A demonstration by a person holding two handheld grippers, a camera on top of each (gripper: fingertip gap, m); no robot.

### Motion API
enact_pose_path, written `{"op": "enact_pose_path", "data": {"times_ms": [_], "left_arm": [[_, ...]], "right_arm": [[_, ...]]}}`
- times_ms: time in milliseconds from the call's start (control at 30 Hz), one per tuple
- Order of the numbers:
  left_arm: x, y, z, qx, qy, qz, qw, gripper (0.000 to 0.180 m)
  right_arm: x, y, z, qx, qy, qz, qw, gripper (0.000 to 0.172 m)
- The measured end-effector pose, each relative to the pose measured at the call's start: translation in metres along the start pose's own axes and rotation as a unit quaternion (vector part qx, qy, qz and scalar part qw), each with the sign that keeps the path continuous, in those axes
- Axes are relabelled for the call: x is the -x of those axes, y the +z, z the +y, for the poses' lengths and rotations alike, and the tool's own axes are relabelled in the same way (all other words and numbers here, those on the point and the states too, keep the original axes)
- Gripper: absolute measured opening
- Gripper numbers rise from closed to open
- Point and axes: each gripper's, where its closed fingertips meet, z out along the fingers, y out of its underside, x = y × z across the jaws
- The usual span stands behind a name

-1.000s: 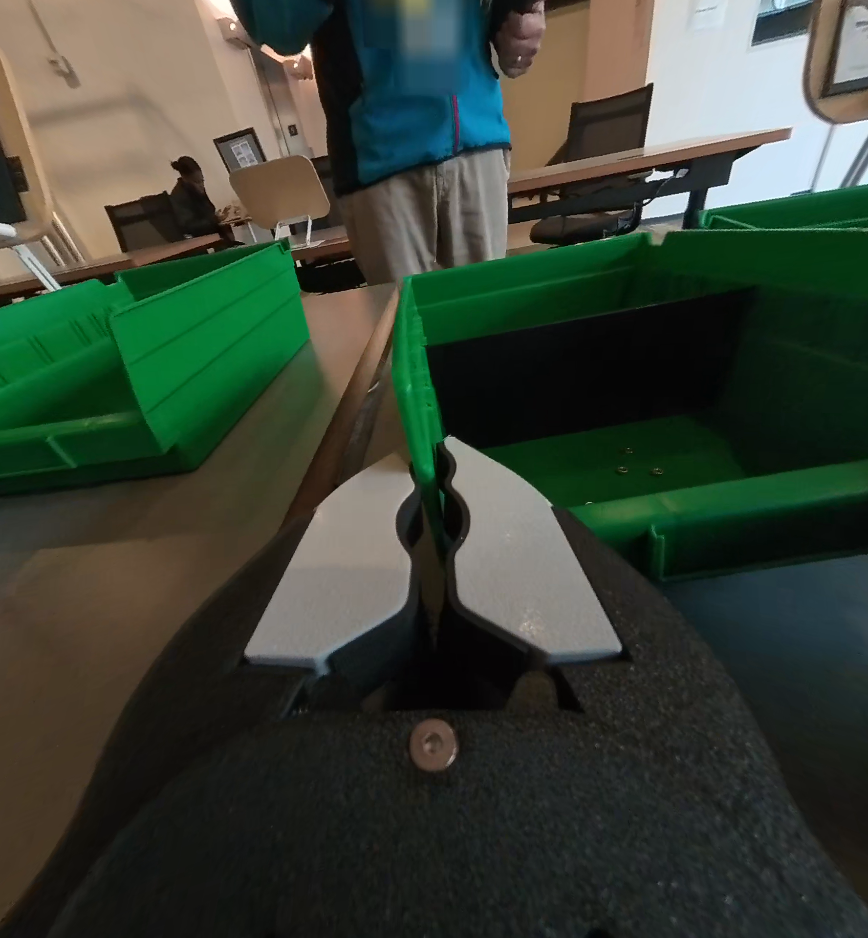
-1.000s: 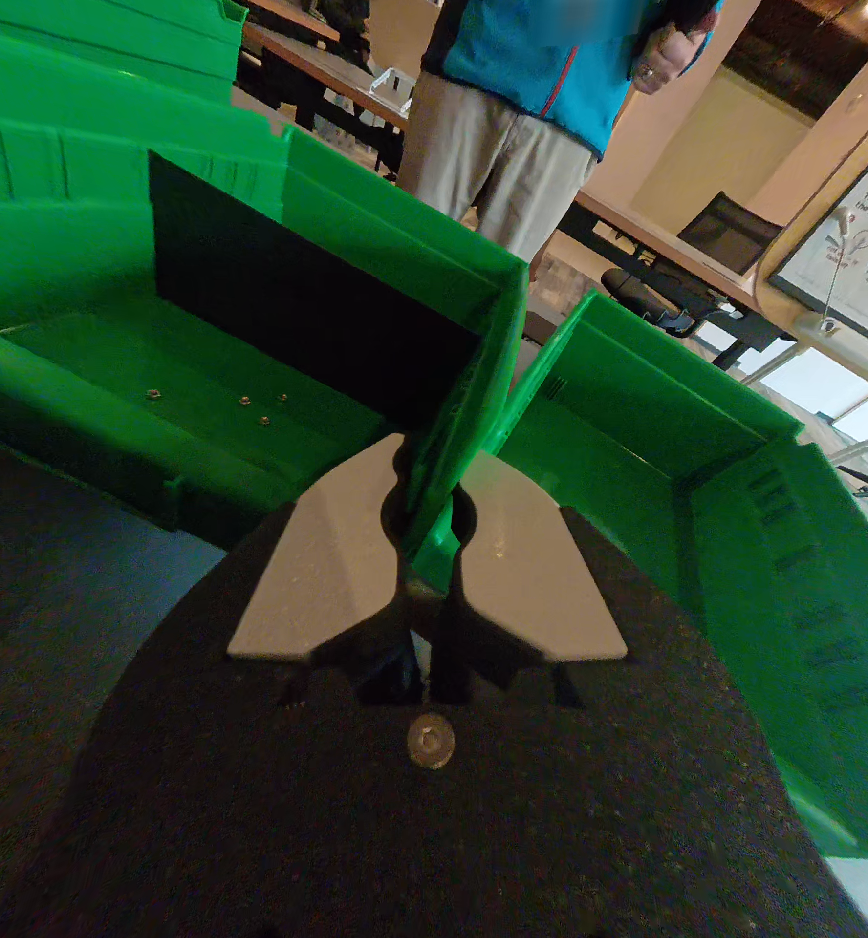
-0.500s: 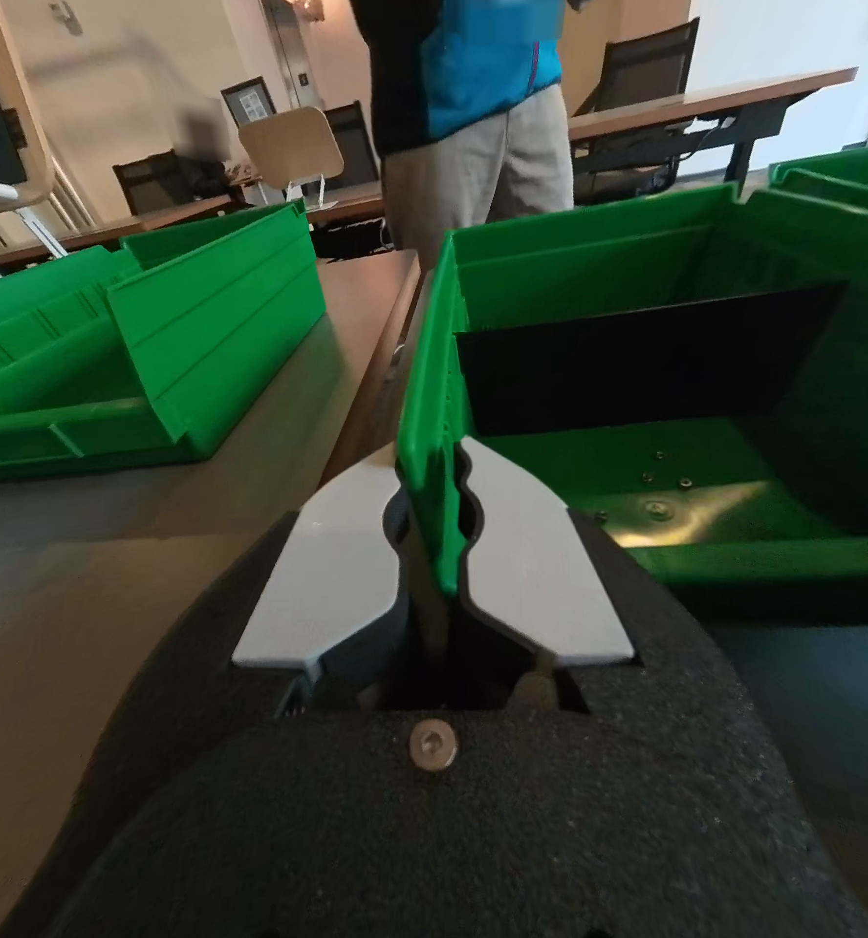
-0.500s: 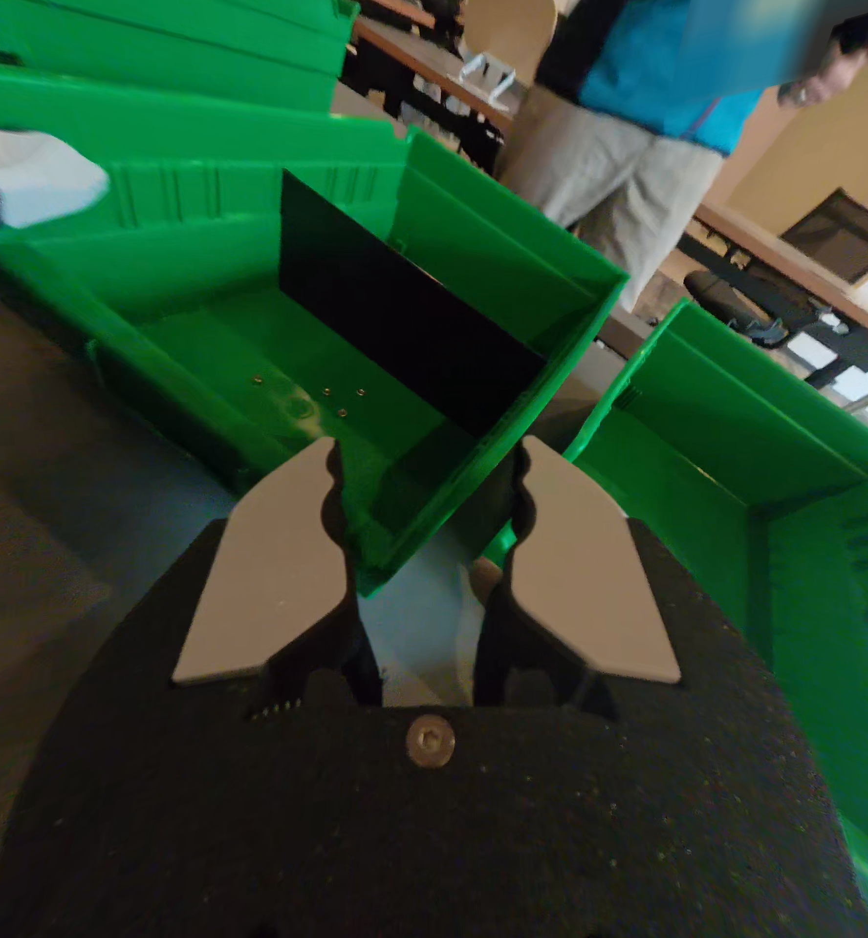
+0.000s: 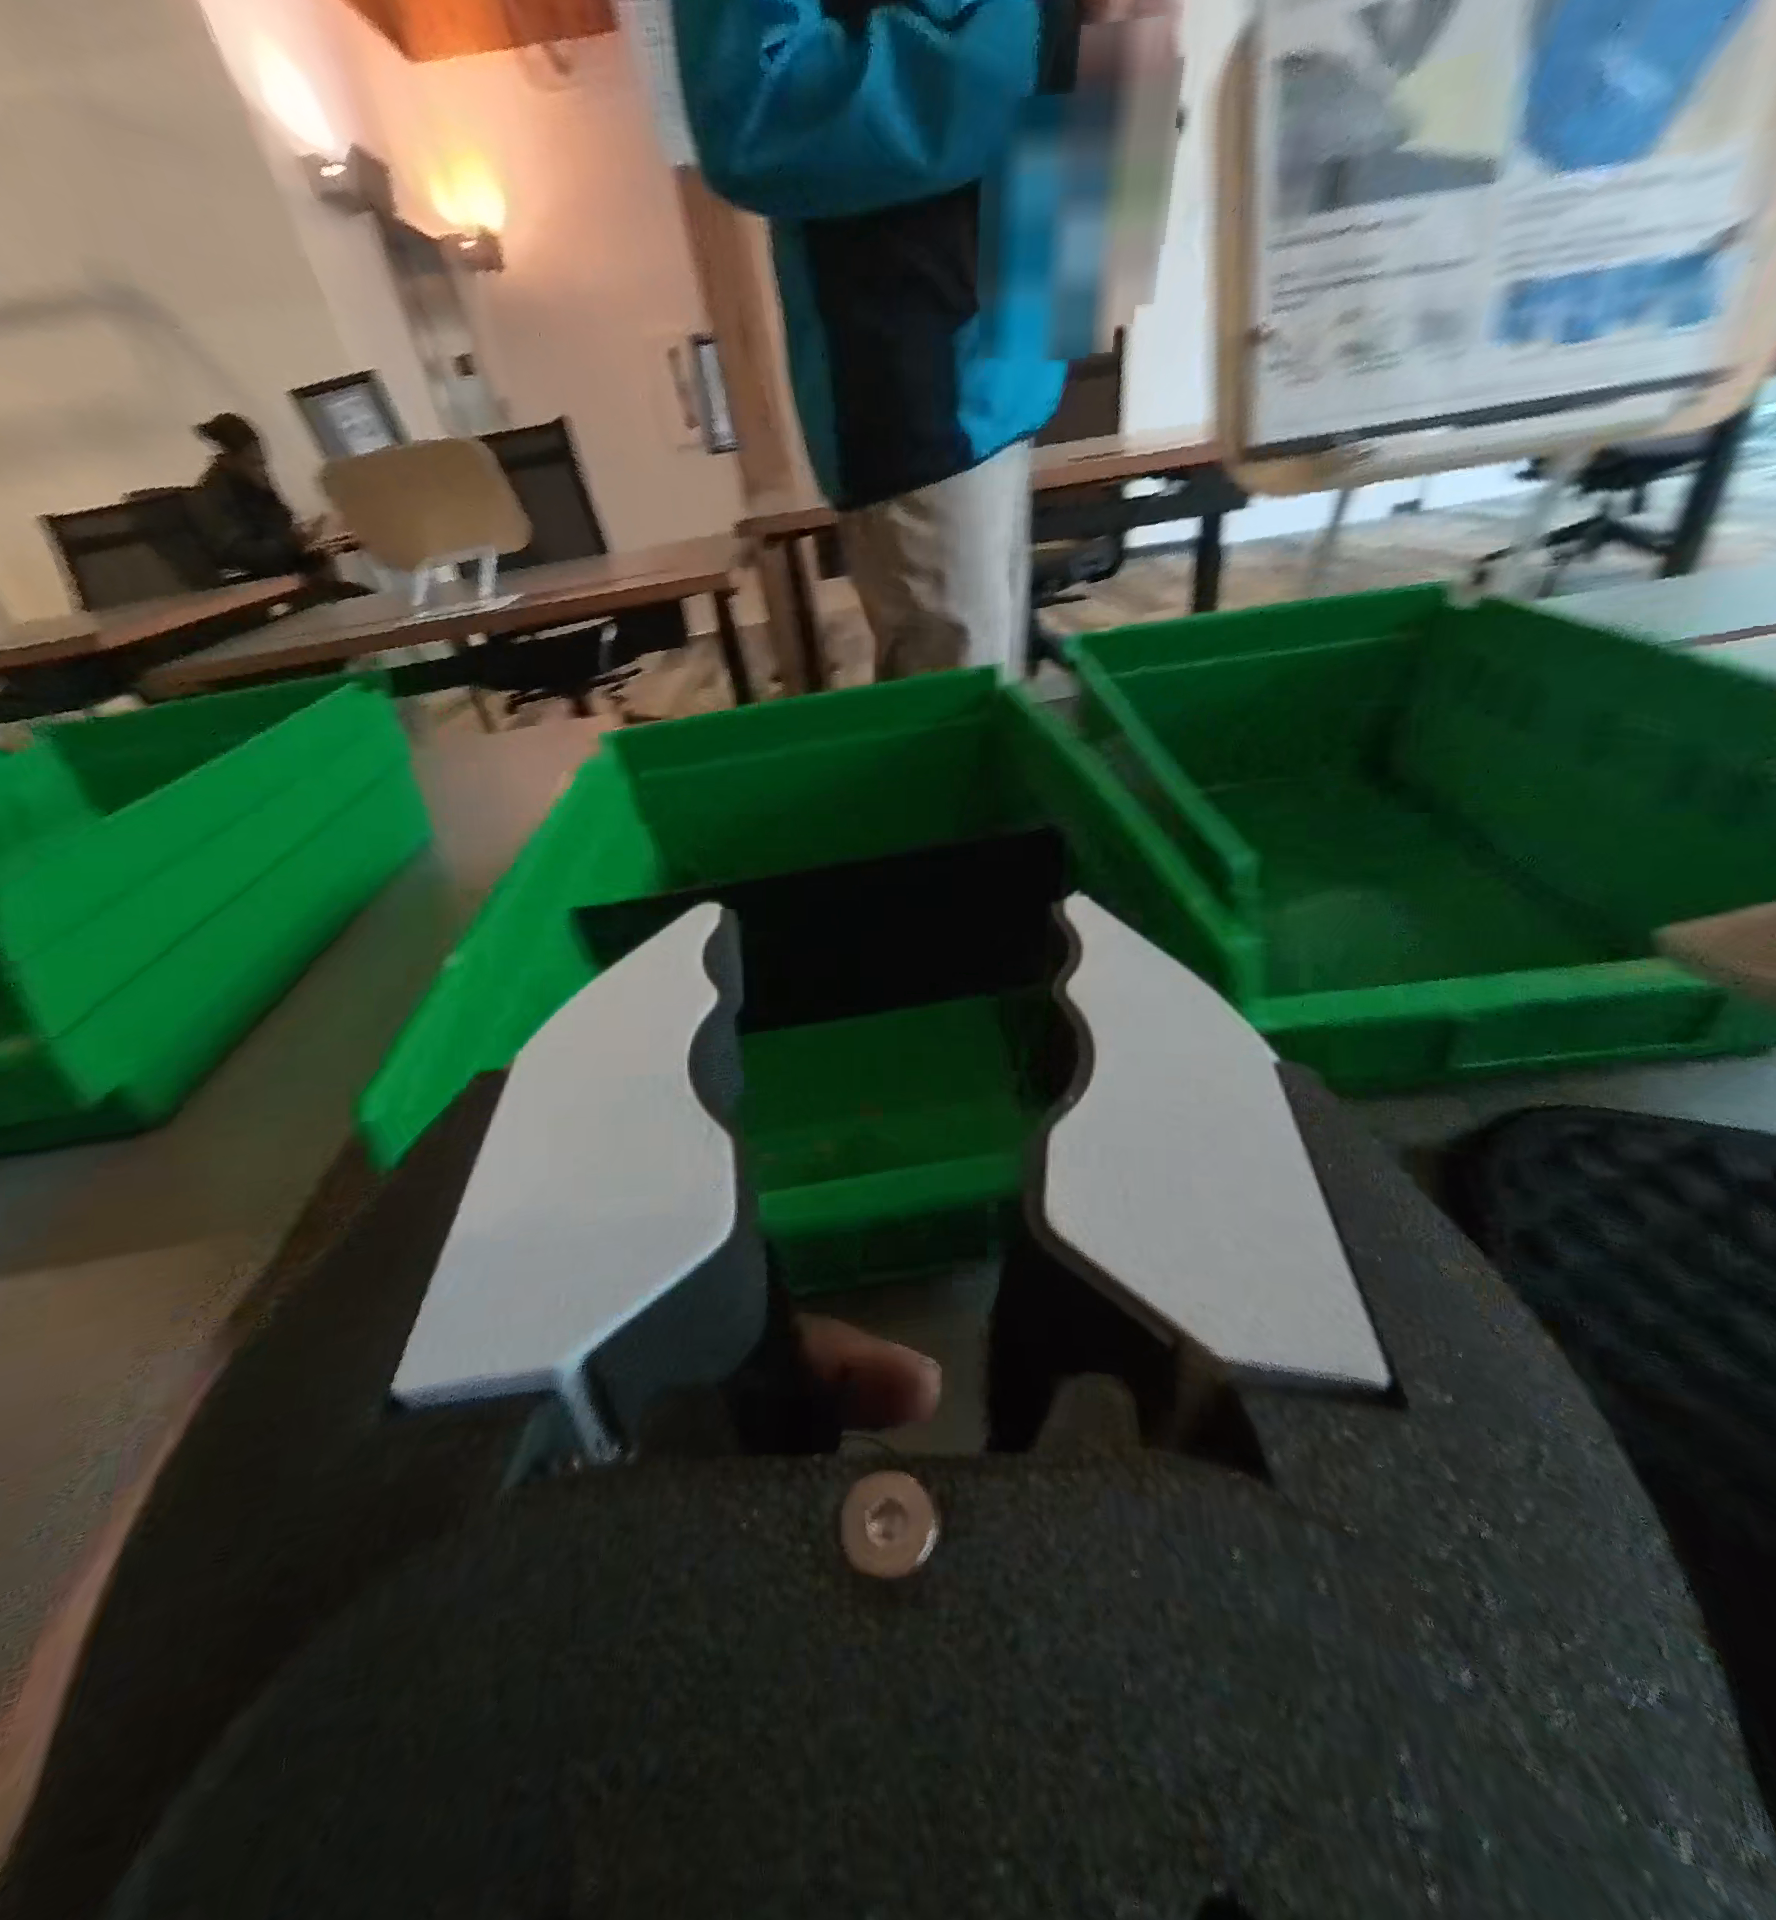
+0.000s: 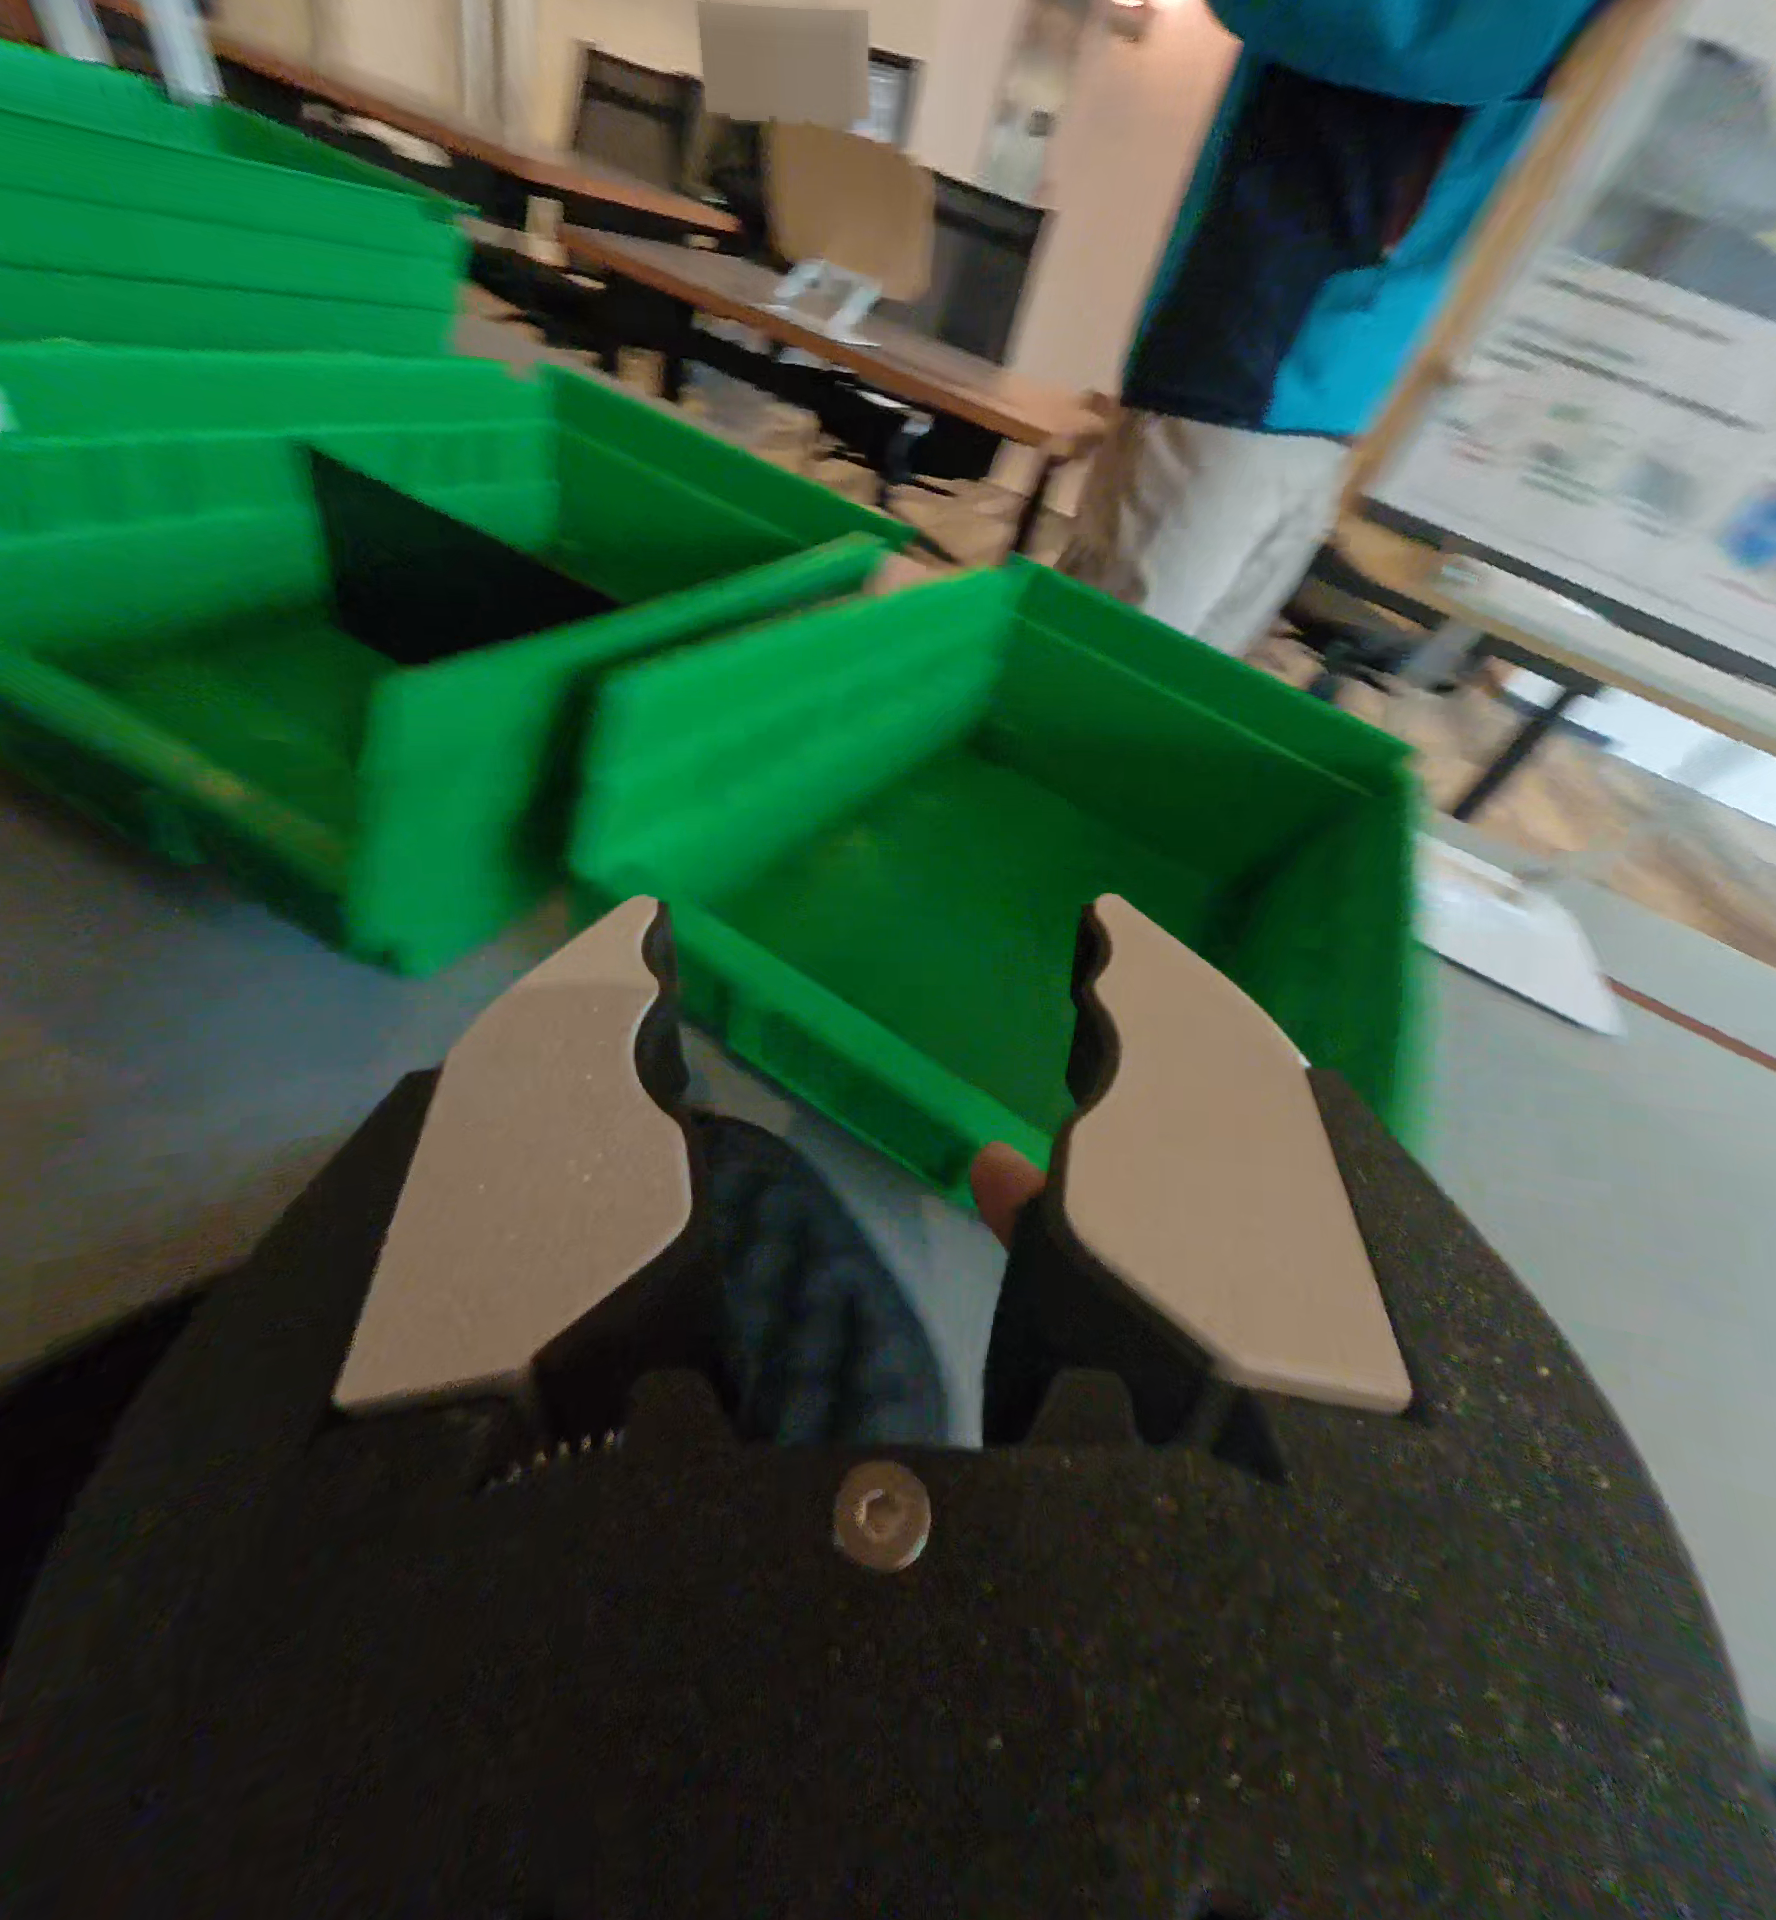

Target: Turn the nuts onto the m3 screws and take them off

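Observation:
My left gripper (image 5: 892,920) is open and holds nothing. It hangs in front of a green bin (image 5: 811,790) with a black divider (image 5: 894,966) across it. The bin floor between the fingers is too blurred to make out nuts or screws. My right gripper (image 6: 873,914) is open and holds nothing. It hangs over the near rim of a second green bin (image 6: 790,727). The divider bin also shows in the right wrist view, to the left (image 6: 458,831). The right gripper's finger (image 5: 1757,951) shows at the right edge of the left wrist view.
A third green bin (image 5: 198,883) lies on the left of the table (image 5: 84,1299). More green bins (image 6: 188,229) are stacked at the far left. A person in a blue jacket (image 5: 863,208) stands behind the table. A poster board (image 5: 1486,208) stands at the right.
Both grippers were shut on the divider bin's side walls, the left on the left wall and the right on the right wall. Both have opened, let go and pulled back from the bin.

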Motion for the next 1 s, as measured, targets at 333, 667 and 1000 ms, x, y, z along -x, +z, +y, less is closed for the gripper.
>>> {"op": "enact_pose_path", "data": {"times_ms": [333, 667, 1000], "left_arm": [[-0.112, 0.044, 0.025, 0.077, -0.013, 0.056, 0.995, 0.040], [-0.100, 0.084, 0.041, 0.124, 0.034, -0.056, 0.990, 0.030], [-0.102, 0.100, 0.058, 0.169, 0.048, -0.077, 0.981, 0.036]], "right_arm": [[-0.101, -0.018, 0.052, 0.038, 0.060, 0.095, 0.993, 0.069], [-0.122, 0.000, 0.074, 0.072, 0.085, 0.079, 0.991, 0.067], [-0.117, 0.029, 0.085, 0.117, 0.078, 0.051, 0.989, 0.063]]}}
